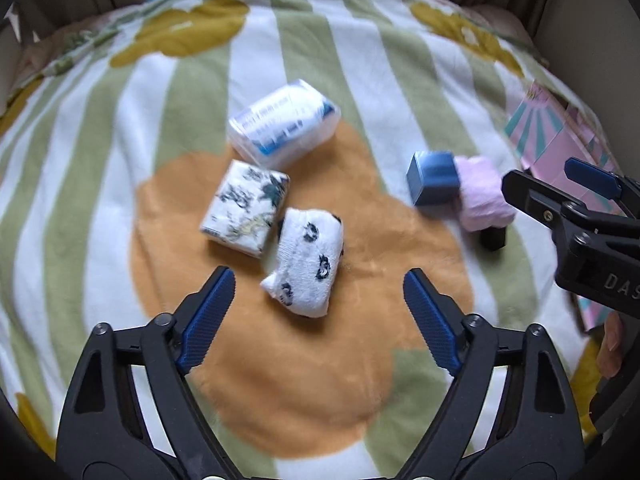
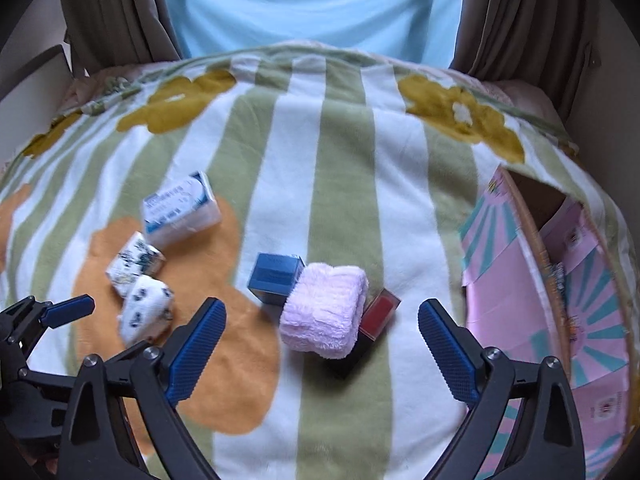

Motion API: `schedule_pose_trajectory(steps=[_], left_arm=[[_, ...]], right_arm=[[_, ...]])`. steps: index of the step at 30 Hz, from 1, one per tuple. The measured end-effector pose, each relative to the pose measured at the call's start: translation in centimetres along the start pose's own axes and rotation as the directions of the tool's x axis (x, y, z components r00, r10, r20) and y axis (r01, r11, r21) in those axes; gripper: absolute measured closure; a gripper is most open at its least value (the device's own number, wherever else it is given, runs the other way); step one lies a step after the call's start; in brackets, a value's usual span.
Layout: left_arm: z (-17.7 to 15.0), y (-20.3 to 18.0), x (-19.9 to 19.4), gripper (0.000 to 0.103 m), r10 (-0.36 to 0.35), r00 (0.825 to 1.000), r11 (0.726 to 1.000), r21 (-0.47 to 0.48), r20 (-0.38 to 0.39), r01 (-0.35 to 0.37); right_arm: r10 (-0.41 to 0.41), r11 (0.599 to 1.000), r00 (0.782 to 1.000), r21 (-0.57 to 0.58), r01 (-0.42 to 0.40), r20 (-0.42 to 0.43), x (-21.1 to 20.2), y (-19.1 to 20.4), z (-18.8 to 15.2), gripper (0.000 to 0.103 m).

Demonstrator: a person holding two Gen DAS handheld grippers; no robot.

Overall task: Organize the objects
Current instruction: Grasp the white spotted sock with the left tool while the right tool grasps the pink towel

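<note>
We hold the right hand-held gripper (image 2: 322,344) wide open and empty, just short of the fluffy pale pink folded towel (image 2: 325,310), which lies straight ahead between the lines of its two fingers; we judge this to be the thing the coming grasp turns on. The towel's long axis runs roughly across our approach, slightly tilted, so the open span should straddle it. It touches a small dark blue cardboard box (image 2: 275,278) on its far left side and lies partly over a black case with a red window (image 2: 378,312) on its right, so closing on the soft pile alone calls for care. The pink and teal patterned cardboard box (image 2: 508,280) stands open to the right, near the towel, and looks to us the likely place for things to go.

Our left hand-held gripper (image 1: 318,292) is also wide open and holds nothing. It hovers over the orange flower of the striped green and white fleece blanket (image 1: 304,60) on the bed, with a rolled white sock printed with black panda faces (image 1: 306,262) just ahead between its fingers. Touching or nearly touching that sock is a white tissue pack with an inky leaf print (image 1: 246,208), and beyond it a clear plastic-wrapped pack with blue lettering (image 1: 282,120). The right one is the nearer to the towel
</note>
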State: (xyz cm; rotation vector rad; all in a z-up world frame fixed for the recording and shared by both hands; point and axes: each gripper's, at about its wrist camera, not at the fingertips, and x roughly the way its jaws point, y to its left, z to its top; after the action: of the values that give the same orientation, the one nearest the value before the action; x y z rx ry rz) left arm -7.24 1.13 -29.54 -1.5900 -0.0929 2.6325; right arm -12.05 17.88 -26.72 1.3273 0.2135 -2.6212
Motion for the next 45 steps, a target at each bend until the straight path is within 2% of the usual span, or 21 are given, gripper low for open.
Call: schedule_pose_trajectory(steps=[2,8,12,16,18,20,24,26,35,45], left_arm=[[-0.2,-0.2,1.0,0.025,-0.003,1.000,1.000,0.013,-0.003,0.003],[-0.3,-0.8,3.0,0.026,-0.014,1.000,0.999,0.038,-0.011,0.014],[0.2,-1.0,4.2,0.026,-0.020,0.999,0.999,0.034,-0.025,0.021],[0.8,-0.9,5.0,0.027,-0.026,0.999,0.999,0.017,-0.032,0.027],[0.9,-0.9,5.2,0.033,-0.018,0.999,1.000,0.014,-0.033,0.019],[1.1,-0.7,5.4,0.047,0.002,0.999,1.000,0.011,-0.043,-0.002],[1.3,0.2,5.5,0.061,0.002,0.999,1.000,-0.017,-0.053,-0.003],[1.5,0.7,5.5,0.066,-0.003,0.998,1.000,-0.031,-0.058,0.001],[1.8,0.8,4.5,0.069,-0.015,0.999,0.999,-0.035,-0.051,0.014],[3.5,0.8,-0.5,0.069,-0.029,1.000,0.998,-0.047,0.000,0.029]], right_arm=[[-0.006,1.000,1.000,0.004,0.006,-0.012,1.2,-0.1,-0.2,0.010],[-0.036,0.999,0.998,-0.014,0.035,-0.046,3.9,-0.1,-0.7,0.019],[-0.044,0.999,0.997,-0.021,0.043,-0.066,5.1,-0.1,-0.9,0.027],[-0.052,0.997,0.996,-0.052,0.048,-0.078,5.9,0.3,-1.0,0.032],[-0.048,0.997,0.996,-0.069,0.042,-0.082,6.1,0.5,-1.1,0.041],[-0.048,0.996,0.995,-0.081,0.041,-0.090,6.4,0.7,-1.1,0.048],[-0.056,0.996,0.994,-0.080,0.049,-0.095,6.6,0.6,-0.9,0.055],[-0.053,0.997,0.994,-0.069,0.046,-0.098,6.5,0.6,-0.9,0.057],[-0.037,0.999,0.994,-0.034,0.034,-0.102,5.2,0.2,-0.1,0.061],[-0.012,1.000,0.998,-0.023,0.011,-0.068,0.4,0.3,2.2,0.061]])
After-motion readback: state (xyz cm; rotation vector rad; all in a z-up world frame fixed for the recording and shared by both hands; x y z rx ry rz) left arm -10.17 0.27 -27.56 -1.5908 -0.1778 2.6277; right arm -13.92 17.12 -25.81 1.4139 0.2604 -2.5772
